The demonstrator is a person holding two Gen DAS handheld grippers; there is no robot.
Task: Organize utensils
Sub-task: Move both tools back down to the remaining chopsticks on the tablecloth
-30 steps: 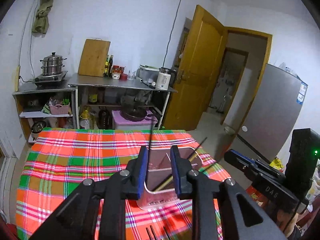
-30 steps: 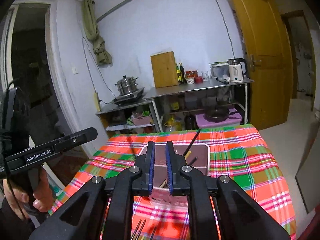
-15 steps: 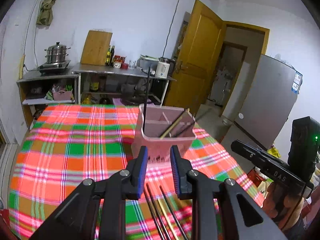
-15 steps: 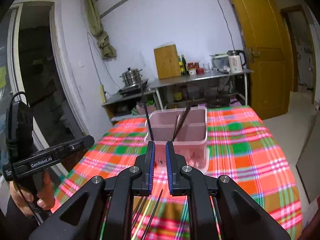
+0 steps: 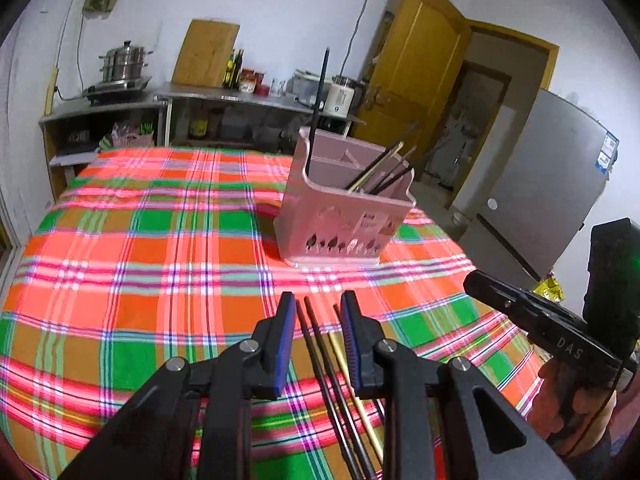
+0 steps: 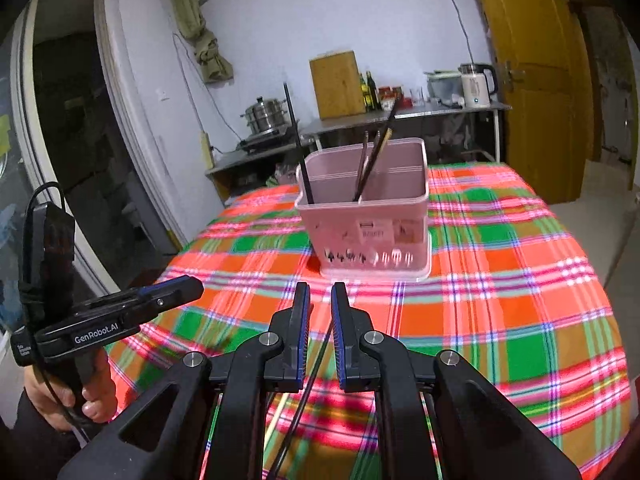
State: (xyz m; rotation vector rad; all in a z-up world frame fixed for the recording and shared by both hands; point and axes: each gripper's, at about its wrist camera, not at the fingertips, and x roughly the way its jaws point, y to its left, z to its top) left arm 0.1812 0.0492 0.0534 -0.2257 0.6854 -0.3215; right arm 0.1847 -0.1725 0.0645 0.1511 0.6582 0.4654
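Left wrist view: the pink utensil caddy already has several chopsticks leaning inside, so part of the sorting looks done. At least 3 loose chopsticks lie on the plaid tablecloth, right under the left gripper, whose jaws sit partly apart with nothing pinched.

Right wrist view: the right gripper is nearly closed and empty, with a dark chopstick on the cloth below it. I'd say those loose ones are what's left.
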